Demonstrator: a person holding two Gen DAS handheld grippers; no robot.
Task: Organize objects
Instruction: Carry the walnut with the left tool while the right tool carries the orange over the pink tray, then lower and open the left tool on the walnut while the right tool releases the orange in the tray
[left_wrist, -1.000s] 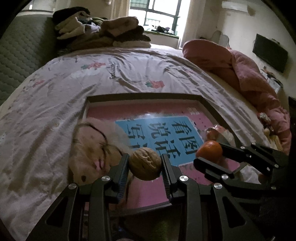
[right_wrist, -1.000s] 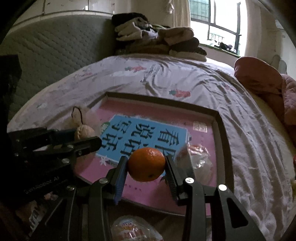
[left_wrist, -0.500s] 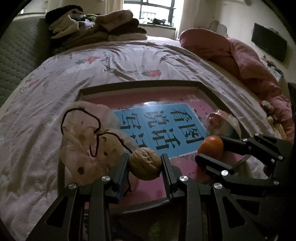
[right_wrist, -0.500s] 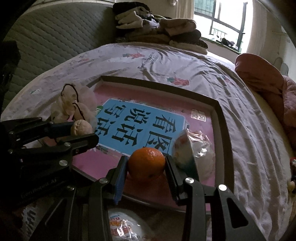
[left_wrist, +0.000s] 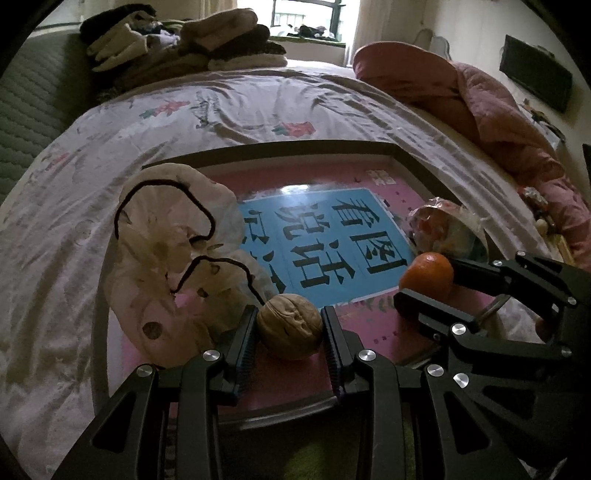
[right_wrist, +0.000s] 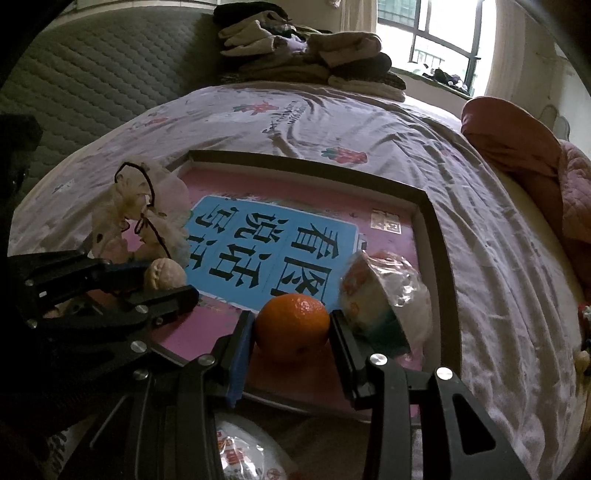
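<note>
- Walnut (left_wrist: 289, 325) pinched between both pads of the left gripper (left_wrist: 289, 332), held just above the near edge of the tray (left_wrist: 280, 149).
- Tangerine (right_wrist: 291, 326) clamped the same way in the right gripper (right_wrist: 292, 332), pads pressing on both sides, over the tray's near right part.
- Both grippers point down at the tray, side by side, close but apart. Each shows in the other's view.
- Tray: shallow, dark-framed, sits on the bed (left_wrist: 55, 221). Pink floor, blue sheet (left_wrist: 325, 243) with large black Chinese characters lying in the middle.
- Drawstring pouch (left_wrist: 166, 258), pale fabric with dark cord, slumped open in the tray's left part, just beside the walnut. Can't tell if they touch.
- Wrapped snack packet (right_wrist: 384, 295), clear crinkly plastic, in the tray's right part, right behind the tangerine and against the right gripper's outer finger.
- Second wrapped packet (right_wrist: 240, 450) with red print lies outside the tray, below the right gripper, partly hidden.
- Bedsheet is pale with flower prints, wrinkled.
- Folded clothes (left_wrist: 184, 40) stacked at the far end by the quilted headboard (right_wrist: 92, 74).
- Pink quilt (left_wrist: 498, 110) bunched along the bed's right side.
- Window (right_wrist: 436, 33) behind, bright.
</note>
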